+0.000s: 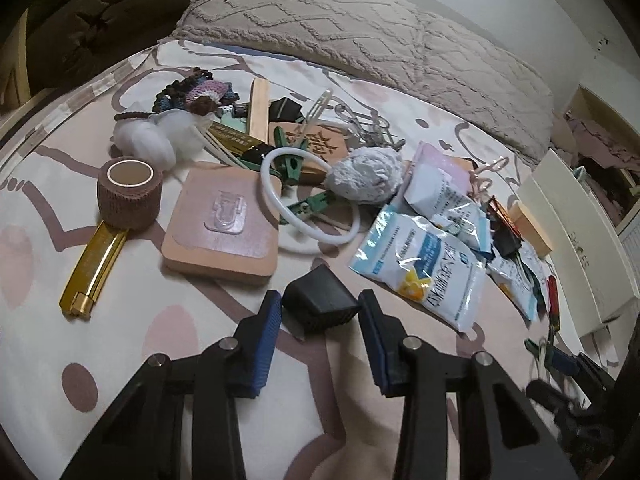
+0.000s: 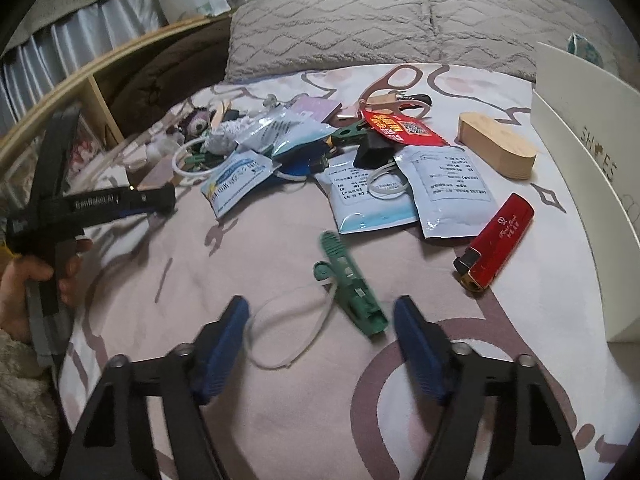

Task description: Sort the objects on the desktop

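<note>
In the left wrist view my left gripper (image 1: 320, 302) is open, its blue pads on either side of a black rubber cap (image 1: 320, 304) lying on the patterned sheet; I cannot tell if they touch it. Beyond it lie a tan pad with a clear hook (image 1: 222, 222), a brown bandage roll (image 1: 130, 192), a gold lighter (image 1: 94, 270) and blue-white sachets (image 1: 424, 276). In the right wrist view my right gripper (image 2: 322, 314) is open around a green clothes peg (image 2: 352, 292) and a white cable tie loop (image 2: 288, 328). A red lighter (image 2: 498, 240) lies to the right.
A white shoe box (image 2: 580, 152) stands at the right edge. A wooden block (image 2: 496, 148), scissors (image 2: 396, 84), a red packet (image 2: 400, 128) and more sachets (image 2: 452, 184) lie behind. Grey pillows (image 2: 360, 32) close the far side. The left gripper (image 2: 132, 200) shows at the left.
</note>
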The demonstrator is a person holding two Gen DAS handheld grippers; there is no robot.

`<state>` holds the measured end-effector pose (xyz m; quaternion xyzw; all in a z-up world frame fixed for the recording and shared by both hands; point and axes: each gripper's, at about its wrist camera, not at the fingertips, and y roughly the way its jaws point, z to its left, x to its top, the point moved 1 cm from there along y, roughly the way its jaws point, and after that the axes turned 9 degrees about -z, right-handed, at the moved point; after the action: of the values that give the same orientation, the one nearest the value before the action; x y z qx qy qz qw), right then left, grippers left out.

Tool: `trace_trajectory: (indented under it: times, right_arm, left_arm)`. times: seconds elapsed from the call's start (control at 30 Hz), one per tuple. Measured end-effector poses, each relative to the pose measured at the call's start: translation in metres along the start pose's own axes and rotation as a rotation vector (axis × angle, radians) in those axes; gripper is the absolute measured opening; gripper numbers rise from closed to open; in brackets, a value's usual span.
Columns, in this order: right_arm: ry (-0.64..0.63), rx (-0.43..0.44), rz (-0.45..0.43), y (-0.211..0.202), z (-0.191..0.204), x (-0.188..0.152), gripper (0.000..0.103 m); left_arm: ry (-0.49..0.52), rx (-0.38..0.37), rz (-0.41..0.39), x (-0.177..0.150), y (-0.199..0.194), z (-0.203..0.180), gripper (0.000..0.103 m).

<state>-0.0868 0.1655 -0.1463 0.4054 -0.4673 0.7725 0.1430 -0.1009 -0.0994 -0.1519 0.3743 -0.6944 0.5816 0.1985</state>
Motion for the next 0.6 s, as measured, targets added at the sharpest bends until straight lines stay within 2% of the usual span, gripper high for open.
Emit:
trace_trajectory:
  times: [0.17,0.23,0.47,0.6]
  right_arm:
    - [0.017,0.016,-0.011,-0.001,-0.001,0.000,0.043]
    - [0.025,0.024,-0.015,-0.002,-0.002,0.000,0.039]
    - [0.031,0.059,-0.042,-0.009,-0.001,-0.001,0.036]
    - [0.049,0.080,-0.046,-0.013,-0.002,-0.003,0.036]
  left_arm:
    - [0.021,-0.039,0.009,-0.009,-0.008,-0.007,0.039]
    - [0.036,-0.059,0.021,-0.016,-0.012,-0.013,0.039]
    - [0.185,-0.133,0.053,-0.041,-0.027,-0.051,0.039]
    - [0.230,-0.221,0.089,-0.051,-0.036,-0.070,0.039]
